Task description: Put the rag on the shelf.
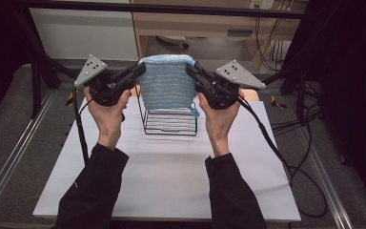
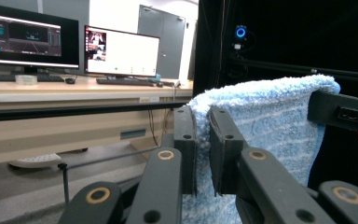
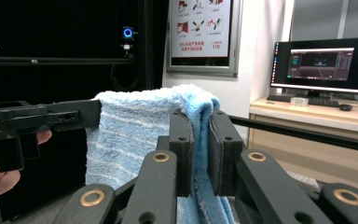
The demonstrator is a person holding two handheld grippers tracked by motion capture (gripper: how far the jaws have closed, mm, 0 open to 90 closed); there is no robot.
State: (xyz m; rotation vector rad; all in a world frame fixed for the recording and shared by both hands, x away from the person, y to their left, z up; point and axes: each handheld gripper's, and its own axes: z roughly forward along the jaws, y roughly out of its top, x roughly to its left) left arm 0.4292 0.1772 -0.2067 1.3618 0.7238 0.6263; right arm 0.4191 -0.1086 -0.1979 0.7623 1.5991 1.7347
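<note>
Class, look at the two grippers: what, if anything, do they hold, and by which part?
Both hold one blue towel: the left gripper and the right gripper each pinch a top corner.

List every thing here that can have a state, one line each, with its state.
blue towel: folded double, lifted, stretched between both grippers, hanging in front of the rack.
left gripper: shut on the towel's upper left corner.
right gripper: shut on the towel's upper right corner.
black wire rack: upright on the white board, nothing lying in it.
monitors: switched on.
</note>
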